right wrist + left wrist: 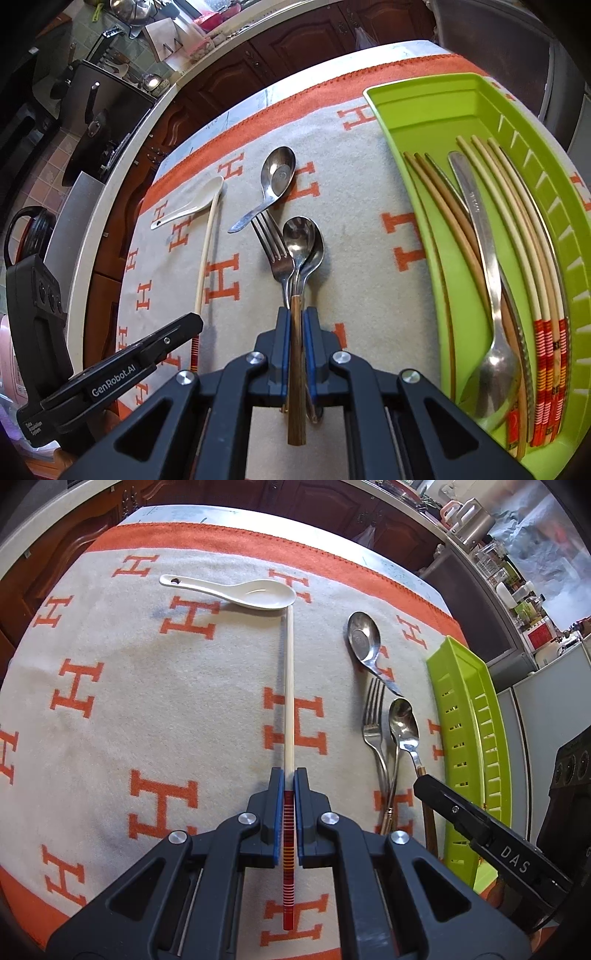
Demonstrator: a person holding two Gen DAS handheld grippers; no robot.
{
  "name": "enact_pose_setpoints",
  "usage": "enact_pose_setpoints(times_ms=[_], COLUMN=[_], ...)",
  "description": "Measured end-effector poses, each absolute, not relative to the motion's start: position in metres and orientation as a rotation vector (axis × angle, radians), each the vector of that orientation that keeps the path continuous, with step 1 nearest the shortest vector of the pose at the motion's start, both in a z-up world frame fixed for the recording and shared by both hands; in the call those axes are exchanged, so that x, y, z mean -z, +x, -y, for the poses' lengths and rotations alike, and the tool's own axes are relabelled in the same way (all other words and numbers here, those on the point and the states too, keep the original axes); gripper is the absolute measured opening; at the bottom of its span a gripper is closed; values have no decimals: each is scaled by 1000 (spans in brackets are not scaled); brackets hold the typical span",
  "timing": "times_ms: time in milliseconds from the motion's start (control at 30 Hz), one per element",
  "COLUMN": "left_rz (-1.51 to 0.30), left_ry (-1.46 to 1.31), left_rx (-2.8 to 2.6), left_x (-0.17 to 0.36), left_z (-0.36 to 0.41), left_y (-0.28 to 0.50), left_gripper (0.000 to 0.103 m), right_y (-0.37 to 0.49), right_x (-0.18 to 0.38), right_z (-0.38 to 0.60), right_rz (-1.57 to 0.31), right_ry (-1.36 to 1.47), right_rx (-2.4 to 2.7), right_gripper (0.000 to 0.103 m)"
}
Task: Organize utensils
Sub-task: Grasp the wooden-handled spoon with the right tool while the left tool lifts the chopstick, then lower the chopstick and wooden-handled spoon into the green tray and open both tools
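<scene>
My left gripper [289, 781] is shut on a cream chopstick [289, 686] with a red-striped end; its tip touches a white ceramic spoon [236, 590]. My right gripper [295, 317] is shut on the wooden handle of a steel spoon [300, 236], which lies beside a fork [273, 247] and over another spoon. A short steel spoon [275, 181] rests further out. The green tray [417, 122] at the right holds several chopsticks and a steel spoon [491, 325]. The right gripper shows in the left wrist view as a black finger [448, 805] over the wooden handle.
An orange and grey patterned cloth [147, 701] covers the table. Dark wooden cabinets [280, 48] and a kitchen counter with appliances stand beyond the table edge. The left gripper's black side [122, 369] sits at the lower left of the right wrist view.
</scene>
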State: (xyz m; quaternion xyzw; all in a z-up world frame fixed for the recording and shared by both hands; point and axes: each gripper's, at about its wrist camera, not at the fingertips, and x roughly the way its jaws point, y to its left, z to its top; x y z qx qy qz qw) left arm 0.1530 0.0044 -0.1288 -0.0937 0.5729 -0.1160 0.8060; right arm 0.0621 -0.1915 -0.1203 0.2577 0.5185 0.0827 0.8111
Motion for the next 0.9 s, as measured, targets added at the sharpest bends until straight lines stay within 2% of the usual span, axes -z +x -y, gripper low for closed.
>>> enact_pose_setpoints(times_ms=[533,900], left_rz=[-1170,-1172], left_ry=[-177,-151], left_rx=[291,391], left_x=[95,69], left_z=[15,54], left_y=[127,109], left_gripper=[3,3], right_y=[36,16], right_x=[72,56], right_z=[204,239], right_rz=[-900,-839], right_ry=[502,517], right_rx=[-169,-125], right_gripper=[7,7])
